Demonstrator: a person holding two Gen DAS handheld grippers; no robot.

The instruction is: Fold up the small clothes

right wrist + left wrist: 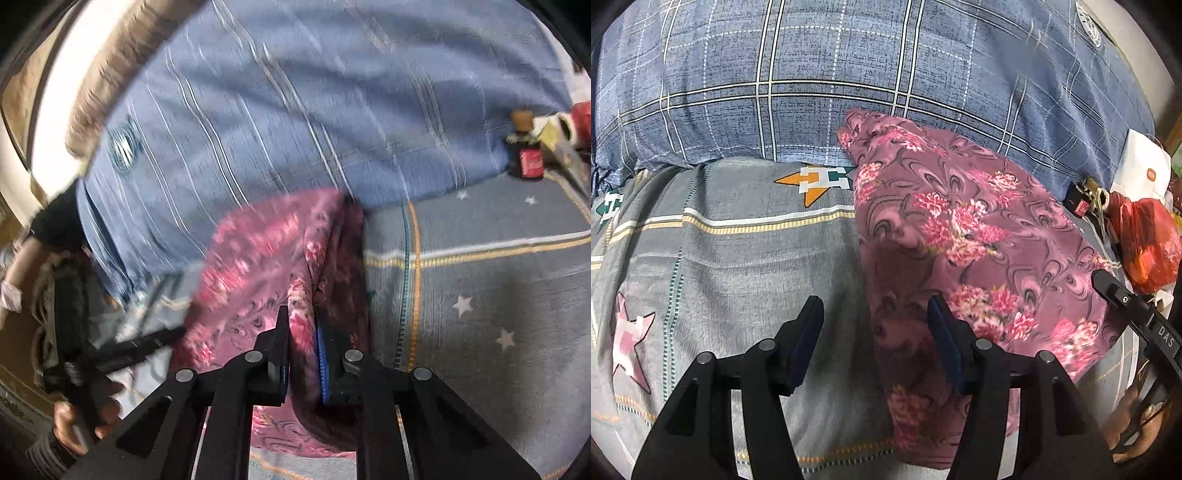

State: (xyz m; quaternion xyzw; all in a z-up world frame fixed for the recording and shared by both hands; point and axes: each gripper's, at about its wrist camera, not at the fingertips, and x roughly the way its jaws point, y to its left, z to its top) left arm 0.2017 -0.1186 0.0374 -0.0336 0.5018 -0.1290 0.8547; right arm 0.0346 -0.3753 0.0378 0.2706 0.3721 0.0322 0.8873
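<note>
A small mauve garment with pink flowers [964, 236] lies on the grey star-print bedsheet [738, 266], its far end against a blue plaid pillow [812, 74]. My left gripper [875, 314] is open and empty, hovering over the garment's left edge. My right gripper [301, 328] is shut on a raised fold of the same garment [258, 258], lifting it off the sheet. The right gripper's finger also shows at the right edge of the left wrist view [1123, 299]. The right wrist view is motion-blurred.
The blue plaid pillow [295, 110] spans the back of the bed. A red plastic bag [1145, 236], a white bag [1141, 166] and a small dark bottle with a red label [528, 158] sit at the bed's right side.
</note>
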